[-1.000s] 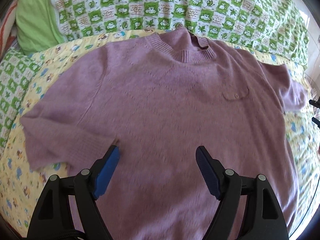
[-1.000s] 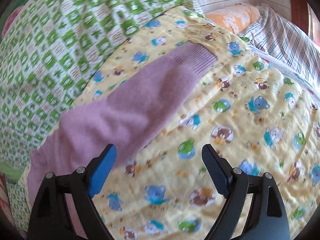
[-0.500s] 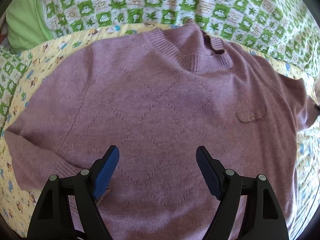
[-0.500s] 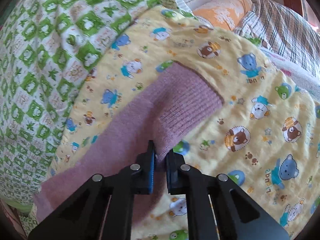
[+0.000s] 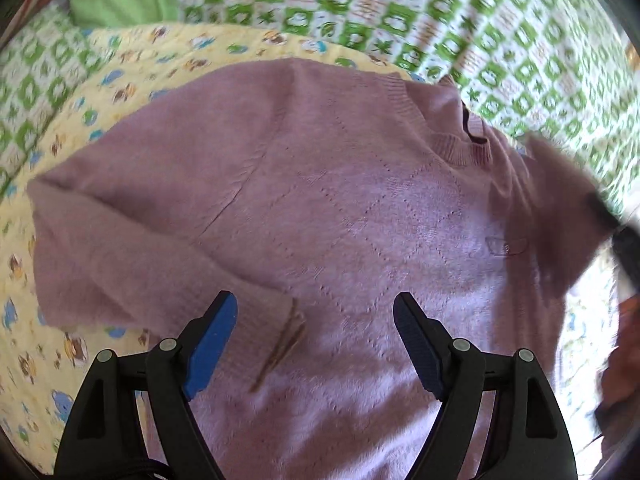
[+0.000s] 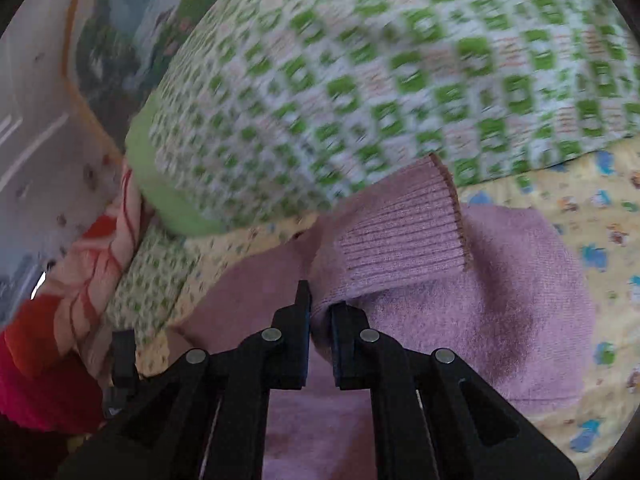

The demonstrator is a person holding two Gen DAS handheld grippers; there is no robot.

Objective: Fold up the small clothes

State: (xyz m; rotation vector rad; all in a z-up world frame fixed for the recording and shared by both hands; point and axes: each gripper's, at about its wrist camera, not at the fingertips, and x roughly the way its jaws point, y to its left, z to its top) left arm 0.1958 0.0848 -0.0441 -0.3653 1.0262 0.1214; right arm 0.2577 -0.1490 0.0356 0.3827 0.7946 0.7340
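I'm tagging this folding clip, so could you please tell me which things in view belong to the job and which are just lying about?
Part of the job:
- purple sweater
- its sleeve cuff, clamped in the right tool
- left tool, open above the sweater

Just lying about:
- green checked quilt
- yellow cartoon blanket
- red patterned cloth

No readable text, label, brand, number or sign shows in either view. The green-and-white checked quilt (image 5: 460, 20) carries small orange marks in some squares that may be lettering, but blur leaves them illegible. The yellow cartoon-animal sheet (image 6: 600, 216) shows only pictures at this sharpness.
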